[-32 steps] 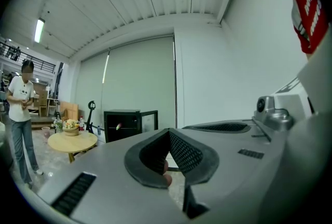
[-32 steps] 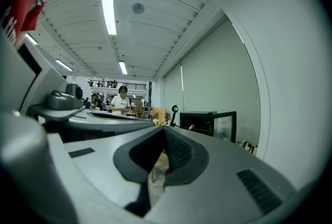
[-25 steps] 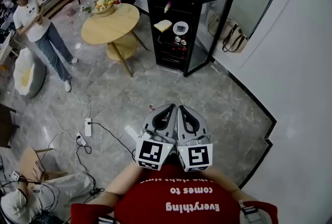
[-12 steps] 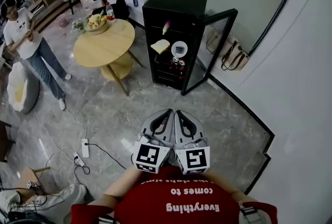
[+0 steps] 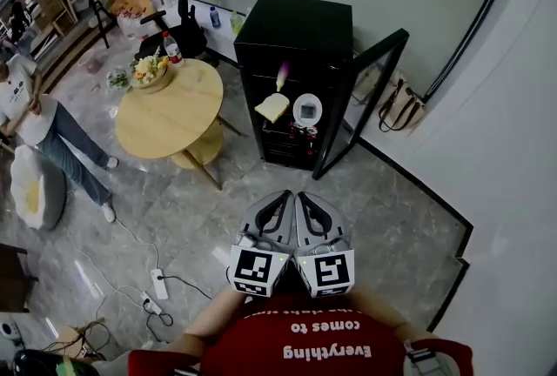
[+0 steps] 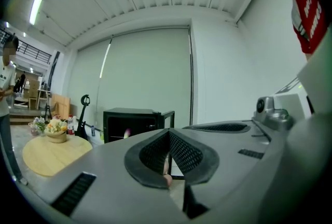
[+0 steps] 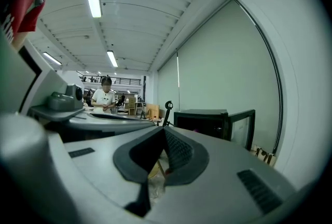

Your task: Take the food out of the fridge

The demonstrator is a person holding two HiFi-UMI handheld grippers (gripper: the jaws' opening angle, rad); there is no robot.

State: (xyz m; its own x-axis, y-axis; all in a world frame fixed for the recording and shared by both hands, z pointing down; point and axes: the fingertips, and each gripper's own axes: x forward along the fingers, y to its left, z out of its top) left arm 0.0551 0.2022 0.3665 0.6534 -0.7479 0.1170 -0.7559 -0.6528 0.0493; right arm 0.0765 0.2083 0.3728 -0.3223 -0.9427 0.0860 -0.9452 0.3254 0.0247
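Person (image 5: 39, 117): stands far to the left of both grippers, past the round table.
Round table (image 5: 174, 117): ahead and left of the left gripper, well apart from it; a bowl of food (image 5: 150, 72) sits at its far edge.
Left gripper (image 5: 277, 198): held just in front of the wearer's chest, just beside the right gripper, aimed at the fridge; jaws pressed together, nothing between them.
Fridge (image 5: 296, 26): straight ahead of both grippers, well apart from them.
Food: all inside the fridge, ahead of the jaw tips and out of contact. A bread slice (image 5: 272, 107) lies on a shelf, a round white dish (image 5: 306, 110) just to its right, a pink item (image 5: 281, 77) above, cans (image 5: 305, 132) below.
Right gripper (image 5: 306, 198): level with the left gripper; jaws pressed together, empty.
Fridge door (image 5: 365, 100): swung open, ahead and right of the right gripper.
Bags (image 5: 405, 113): against the wall, beyond the door.
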